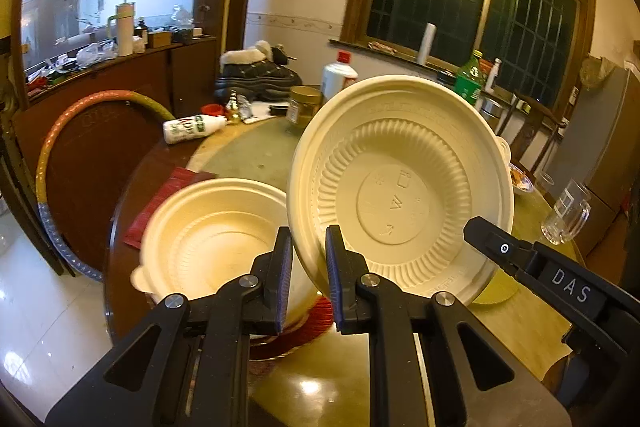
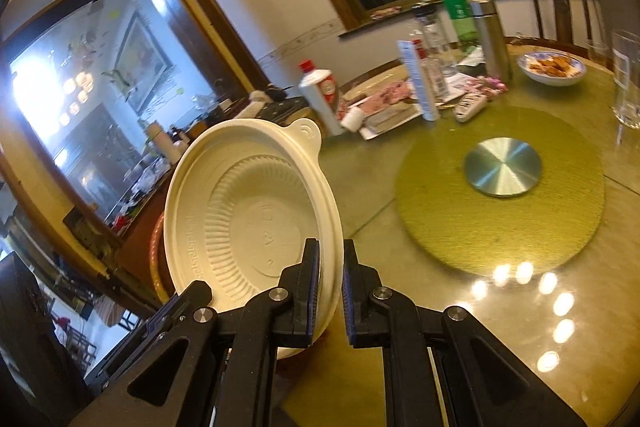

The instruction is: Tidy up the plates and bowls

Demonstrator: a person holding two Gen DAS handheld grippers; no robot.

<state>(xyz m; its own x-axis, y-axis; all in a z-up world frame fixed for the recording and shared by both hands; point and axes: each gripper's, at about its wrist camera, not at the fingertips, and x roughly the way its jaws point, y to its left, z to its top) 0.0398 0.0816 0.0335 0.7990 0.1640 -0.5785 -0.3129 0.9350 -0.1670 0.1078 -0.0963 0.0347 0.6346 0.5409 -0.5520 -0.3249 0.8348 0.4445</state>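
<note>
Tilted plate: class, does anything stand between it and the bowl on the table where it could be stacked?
Nothing visible does. The plate, gripped at its rim by the left gripper and right gripper, hangs just right of the open bowl.

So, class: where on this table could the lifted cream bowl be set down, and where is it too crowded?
Free: the green round mat around the metal disc, and bare tabletop nearer the right gripper. Crowded: the far edge, with the bottles and snack bowl.
</note>
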